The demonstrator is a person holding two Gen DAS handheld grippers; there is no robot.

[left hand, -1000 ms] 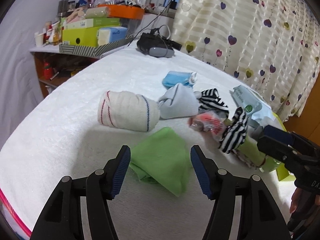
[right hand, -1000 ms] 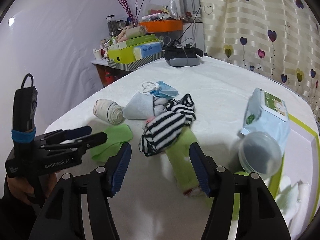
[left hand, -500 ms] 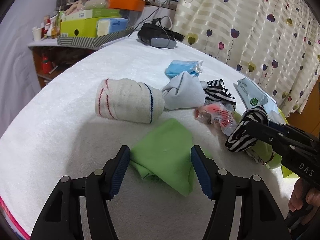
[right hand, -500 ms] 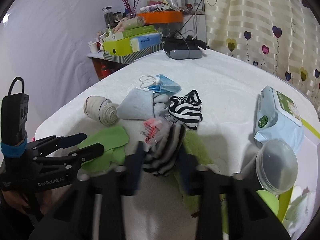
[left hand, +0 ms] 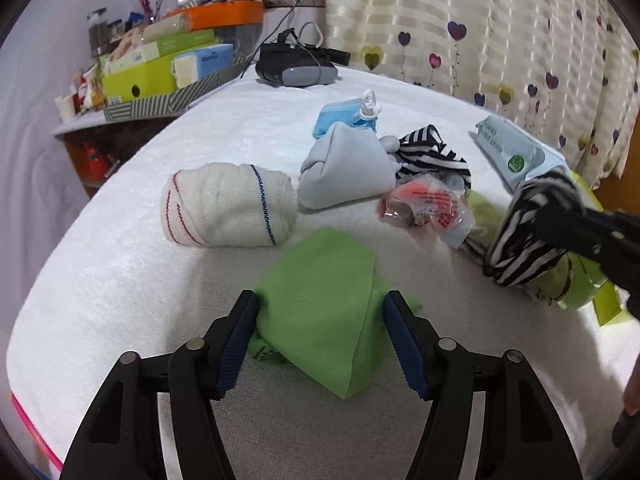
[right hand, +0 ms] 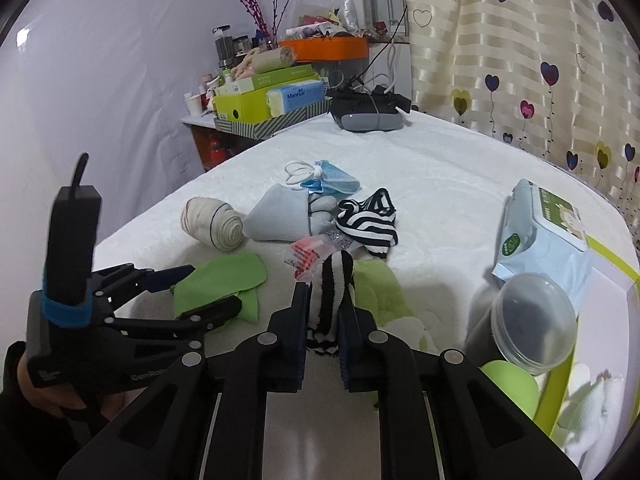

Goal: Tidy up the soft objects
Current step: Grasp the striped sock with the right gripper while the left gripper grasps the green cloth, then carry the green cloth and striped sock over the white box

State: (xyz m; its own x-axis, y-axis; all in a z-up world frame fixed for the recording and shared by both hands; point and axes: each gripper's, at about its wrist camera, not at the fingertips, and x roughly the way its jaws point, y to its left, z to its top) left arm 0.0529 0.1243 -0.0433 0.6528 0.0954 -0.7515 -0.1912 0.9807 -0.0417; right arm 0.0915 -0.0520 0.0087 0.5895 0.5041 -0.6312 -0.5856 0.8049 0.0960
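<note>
My right gripper (right hand: pixel 326 296) is shut on a black-and-white striped sock (right hand: pixel 334 280), which bunches up between its pads just above the white bed cover; the left wrist view shows the same sock (left hand: pixel 520 248) at the right edge. My left gripper (left hand: pixel 322 304) is open, low over a folded green cloth (left hand: pixel 320 320), with one finger on each side of it. Further back lie a rolled white sock (left hand: pixel 228 210), a grey sock (left hand: pixel 344 172), a second striped sock (left hand: pixel 432 152) and a blue face mask (left hand: pixel 340 114).
A crinkled red-and-clear wrapper (left hand: pixel 424 204) lies by the socks. A wipes pack (right hand: pixel 540 232), a clear lidded tub (right hand: pixel 532 320) and a green-rimmed box (right hand: pixel 608 256) are at the right. A dark headset (right hand: pixel 368 114) sits at the far end, with cluttered shelves (right hand: pixel 256 112) behind.
The right gripper's jaws have closed onto the striped sock. The left gripper has moved forward and down, so its fingers now flank the green cloth.
</note>
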